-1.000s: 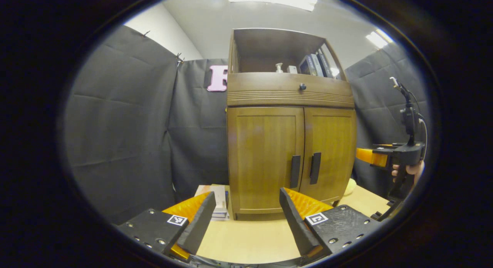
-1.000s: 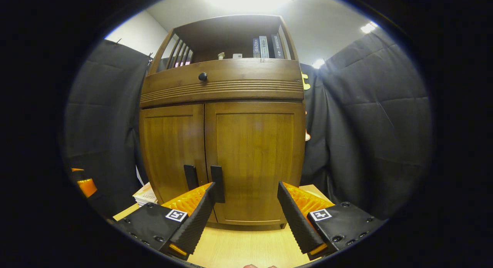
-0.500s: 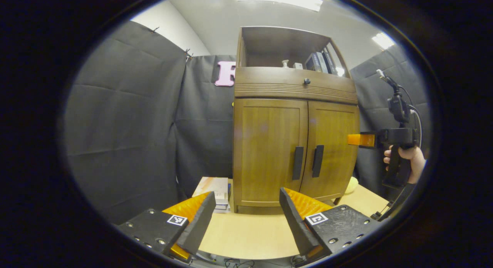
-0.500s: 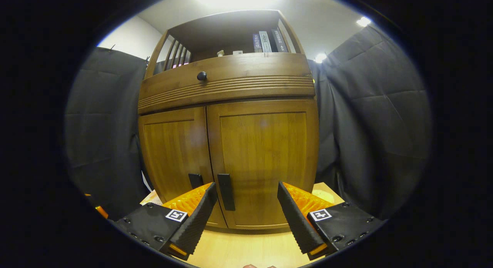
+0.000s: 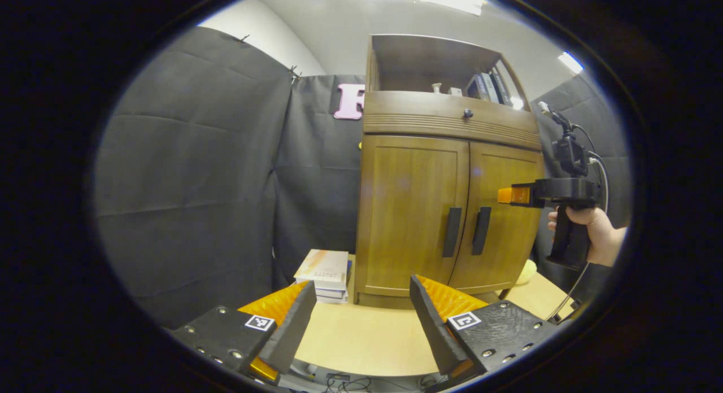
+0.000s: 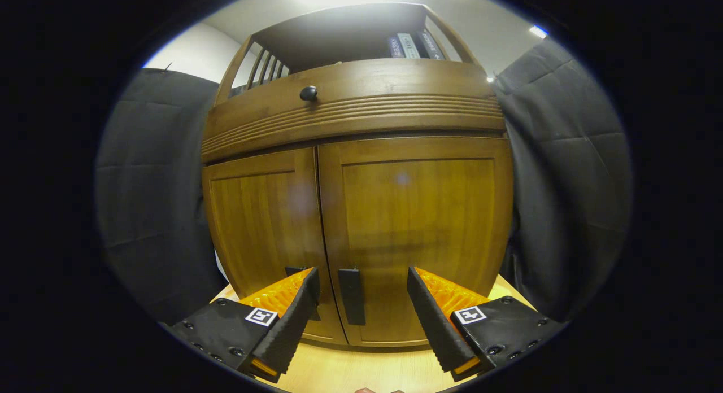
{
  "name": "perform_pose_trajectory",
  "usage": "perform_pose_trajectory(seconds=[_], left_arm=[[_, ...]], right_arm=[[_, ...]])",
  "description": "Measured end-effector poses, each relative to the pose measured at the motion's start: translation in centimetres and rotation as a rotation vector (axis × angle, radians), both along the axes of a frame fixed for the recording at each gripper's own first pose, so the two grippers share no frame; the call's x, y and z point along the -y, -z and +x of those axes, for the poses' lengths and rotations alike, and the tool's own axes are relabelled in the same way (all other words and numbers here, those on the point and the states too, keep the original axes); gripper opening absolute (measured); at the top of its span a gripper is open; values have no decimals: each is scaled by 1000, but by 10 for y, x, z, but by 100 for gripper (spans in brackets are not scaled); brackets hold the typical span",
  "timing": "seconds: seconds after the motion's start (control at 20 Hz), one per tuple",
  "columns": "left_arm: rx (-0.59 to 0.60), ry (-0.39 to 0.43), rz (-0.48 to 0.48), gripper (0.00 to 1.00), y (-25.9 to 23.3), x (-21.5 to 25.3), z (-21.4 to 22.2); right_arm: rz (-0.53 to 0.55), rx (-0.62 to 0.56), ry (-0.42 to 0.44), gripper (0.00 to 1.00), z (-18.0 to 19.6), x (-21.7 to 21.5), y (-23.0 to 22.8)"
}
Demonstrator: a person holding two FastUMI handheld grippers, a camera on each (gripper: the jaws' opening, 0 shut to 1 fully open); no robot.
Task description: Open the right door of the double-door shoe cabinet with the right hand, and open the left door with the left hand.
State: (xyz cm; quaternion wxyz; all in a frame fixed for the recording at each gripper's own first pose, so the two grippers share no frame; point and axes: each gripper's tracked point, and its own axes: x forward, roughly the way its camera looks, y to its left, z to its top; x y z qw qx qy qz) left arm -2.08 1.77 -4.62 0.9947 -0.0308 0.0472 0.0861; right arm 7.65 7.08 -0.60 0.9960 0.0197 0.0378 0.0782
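Left tool (image 5: 361,319): fingers spread wide, holding nothing, over the near edge of the table (image 5: 361,339); the shoe cabinet (image 5: 446,173) stands well ahead, to its right.
Book stack (image 5: 325,274): lies flat on the table, just beside the cabinet's left side.
Left door (image 5: 412,206): closed, flat framed wooden panel with a dark vertical bar handle (image 5: 452,232) near the centre seam.
Right door (image 6: 418,235): closed, same glossy brown wood; its dark bar handle (image 6: 351,296) sits low between the right tool's fingers, nearer the left finger, apart from both.
Right tool (image 6: 361,319): fingers wide apart, gripping nothing, close before the doors; in the left gripper view a hand (image 5: 590,235) holds it level in front of the right door.
Drawer front: ribbed band above the doors with a round dark knob (image 6: 308,92).
Top shelf (image 6: 339,40): open, slatted sides; upright books (image 6: 409,44) at its right end.
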Motion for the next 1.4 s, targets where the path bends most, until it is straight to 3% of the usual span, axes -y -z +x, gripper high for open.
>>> perform_pose_trajectory(seconds=[0.4,0.55,0.85,1.0,1.2,1.4], left_arm=[[-23,-99,-12,95,10,-11,5],[-29,-115,1,95,13,-10,7],[-48,-135,-16,96,18,-14,11],[-54,-140,-3,96,17,-14,11],[-63,-148,10,96,16,-15,13],[-62,-146,21,96,16,-15,11]], right_arm=[[-57,-50,-14,98,48,-19,30],[-84,-66,-7,92,60,-21,41],[-124,-90,3,93,79,-23,56],[-124,-97,8,82,83,-27,63],[-127,-95,32,44,91,-26,66],[-104,-124,54,33,94,-24,69]])
